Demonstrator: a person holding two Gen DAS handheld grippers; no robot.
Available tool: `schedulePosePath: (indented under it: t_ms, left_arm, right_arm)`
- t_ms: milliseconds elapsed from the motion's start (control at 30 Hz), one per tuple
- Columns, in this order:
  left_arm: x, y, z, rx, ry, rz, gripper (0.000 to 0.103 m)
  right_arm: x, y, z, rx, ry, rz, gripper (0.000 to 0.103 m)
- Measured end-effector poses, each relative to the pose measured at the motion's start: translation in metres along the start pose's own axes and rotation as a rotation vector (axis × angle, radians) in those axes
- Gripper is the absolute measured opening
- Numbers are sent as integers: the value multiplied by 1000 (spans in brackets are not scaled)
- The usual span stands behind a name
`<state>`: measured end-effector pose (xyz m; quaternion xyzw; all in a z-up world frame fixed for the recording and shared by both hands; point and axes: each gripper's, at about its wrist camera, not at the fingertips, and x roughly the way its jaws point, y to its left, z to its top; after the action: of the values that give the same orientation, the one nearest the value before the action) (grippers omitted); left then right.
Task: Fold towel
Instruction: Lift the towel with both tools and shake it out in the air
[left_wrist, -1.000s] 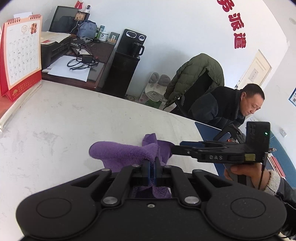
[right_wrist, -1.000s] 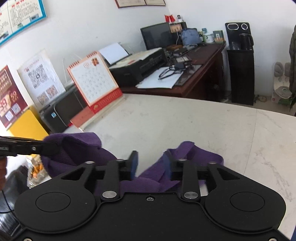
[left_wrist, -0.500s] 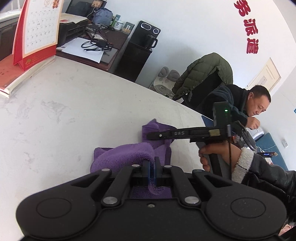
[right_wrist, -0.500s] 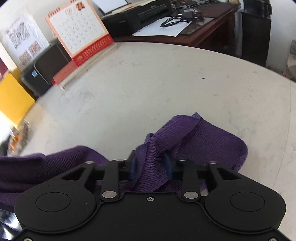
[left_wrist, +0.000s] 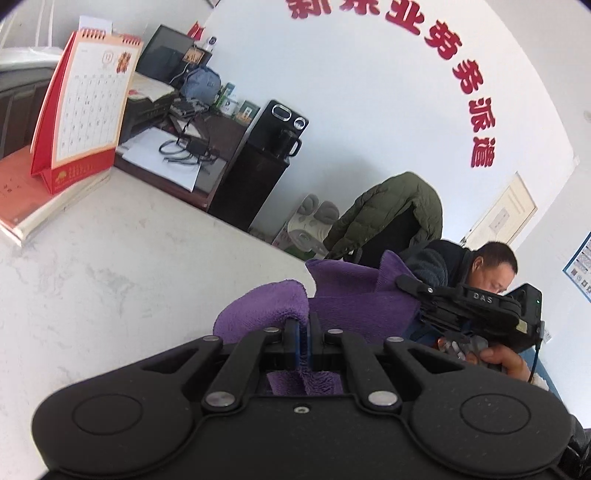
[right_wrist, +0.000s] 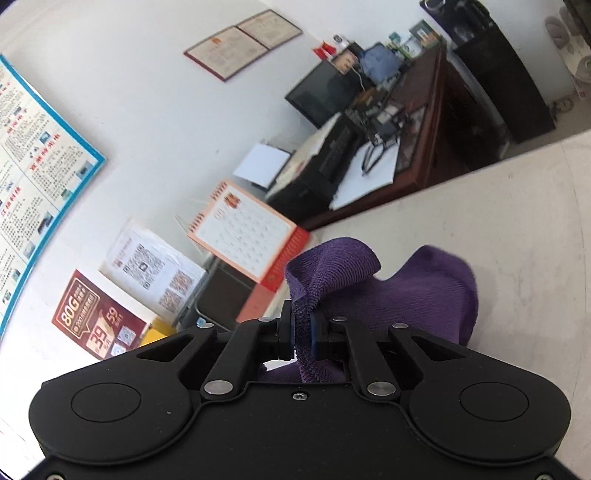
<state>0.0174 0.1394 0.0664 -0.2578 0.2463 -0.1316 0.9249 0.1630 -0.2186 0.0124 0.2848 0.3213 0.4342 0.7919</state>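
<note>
White marble table (left_wrist: 110, 280) spreads below, office desk behind, and the purple towel (left_wrist: 354, 295) is up off it, strung between both tools. Left gripper (left_wrist: 302, 345) is pinched tight on one edge; right gripper (right_wrist: 303, 336) is clamped on another, cloth bunched through it. Long axis looks to run gripper to gripper, sagging mid-span. Best bet: draw it taut and level, then lay it down evenly.
</note>
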Motion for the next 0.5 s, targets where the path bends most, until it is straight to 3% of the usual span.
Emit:
schedulePosePath:
  t_ms: [67, 200, 367, 500]
  left_arm:
    - [-13, -2, 15, 5, -54, -31, 3]
    - [-42, -10, 47, 32, -155, -96, 3]
    - [-84, -24, 78, 61, -256, -188, 3]
    - [-109, -28, 92, 67, -270, -241, 3]
  right_arm:
    - [-18, 21, 7, -31, -55, 11, 7]
    - [-64, 42, 68, -124, -161, 30, 7]
    - [-115, 102, 81, -255, -263, 28, 7]
    - [-153, 141, 75, -315, -297, 24, 7]
